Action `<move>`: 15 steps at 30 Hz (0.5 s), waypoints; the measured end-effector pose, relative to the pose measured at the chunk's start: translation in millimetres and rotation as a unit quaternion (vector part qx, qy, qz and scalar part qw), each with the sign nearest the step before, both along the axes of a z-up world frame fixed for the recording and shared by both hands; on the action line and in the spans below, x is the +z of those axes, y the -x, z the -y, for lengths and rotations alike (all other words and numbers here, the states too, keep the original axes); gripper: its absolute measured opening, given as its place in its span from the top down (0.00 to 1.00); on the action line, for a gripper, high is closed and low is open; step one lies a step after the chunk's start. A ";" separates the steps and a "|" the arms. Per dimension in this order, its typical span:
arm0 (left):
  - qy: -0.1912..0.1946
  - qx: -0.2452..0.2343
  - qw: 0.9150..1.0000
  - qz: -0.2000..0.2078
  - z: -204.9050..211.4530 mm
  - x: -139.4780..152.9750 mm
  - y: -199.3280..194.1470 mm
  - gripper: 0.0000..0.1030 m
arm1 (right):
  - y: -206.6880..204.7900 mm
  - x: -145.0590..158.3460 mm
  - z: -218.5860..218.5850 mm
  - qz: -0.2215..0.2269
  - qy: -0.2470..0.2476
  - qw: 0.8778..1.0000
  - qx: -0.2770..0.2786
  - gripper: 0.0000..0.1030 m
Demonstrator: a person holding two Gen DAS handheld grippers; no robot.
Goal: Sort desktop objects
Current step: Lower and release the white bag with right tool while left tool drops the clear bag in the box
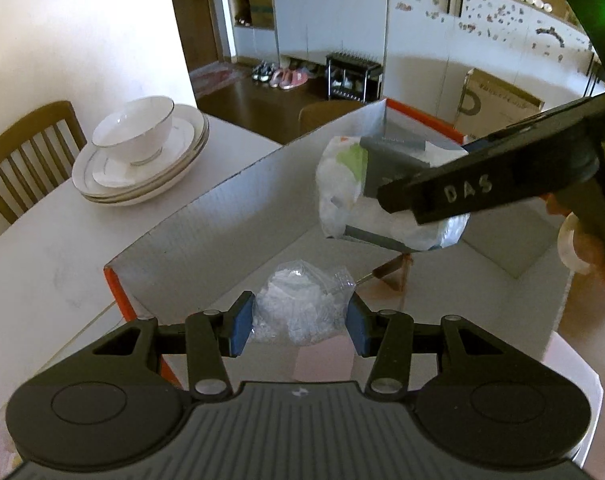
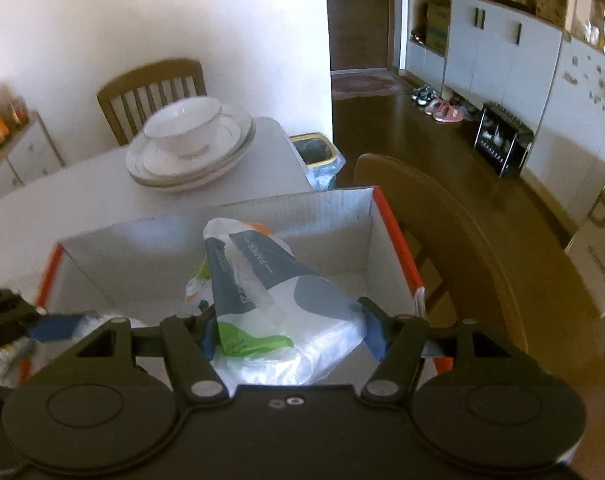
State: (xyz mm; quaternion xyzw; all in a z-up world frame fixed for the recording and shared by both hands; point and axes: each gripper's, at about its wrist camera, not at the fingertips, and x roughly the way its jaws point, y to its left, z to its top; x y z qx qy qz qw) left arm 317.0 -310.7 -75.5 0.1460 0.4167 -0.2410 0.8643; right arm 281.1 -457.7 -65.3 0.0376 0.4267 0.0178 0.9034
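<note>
A cardboard box [image 1: 206,232] with orange edges stands open on the white table; it also shows in the right wrist view [image 2: 342,216]. My left gripper [image 1: 298,326] is shut on a clear crinkled plastic bag [image 1: 298,304] and holds it over the box's near part. My right gripper [image 2: 290,332] is shut on a soft tissue pack [image 2: 270,292], white, grey and green, and holds it over the box. The same pack [image 1: 342,188] and right gripper show in the left wrist view. A brown-handled tool [image 1: 386,270] lies on the box floor.
A white bowl [image 1: 136,128] sits on stacked plates [image 1: 150,176] at the table's far left. A wooden chair [image 1: 26,152] stands behind. Another chair [image 2: 434,208] is beside the box. A lined waste bin [image 2: 316,156] stands on the floor.
</note>
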 end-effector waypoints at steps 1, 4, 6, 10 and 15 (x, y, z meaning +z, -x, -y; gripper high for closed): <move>-0.002 0.001 1.000 -0.005 0.8 -2.4 -2.9 0.54 | -3.2 -3.6 -1.1 -0.005 0.005 1.000 0.001 0.36; -0.007 0.007 1.000 -0.024 2.1 -10.1 -10.7 0.54 | -12.2 -13.6 -2.6 -0.024 0.005 1.000 0.013 0.36; -0.009 0.008 0.999 -0.035 3.4 -15.1 -14.8 0.54 | -14.8 -17.2 -4.5 -0.031 0.005 0.999 0.022 0.36; -0.021 0.009 0.998 -0.052 7.2 -23.3 -21.1 0.54 | -20.0 -20.8 -8.0 -0.035 0.009 0.999 0.033 0.35; -0.047 -0.001 0.995 -0.085 15.6 -29.1 -29.5 0.54 | -29.8 -25.4 -7.6 -0.050 -0.006 0.998 0.039 0.34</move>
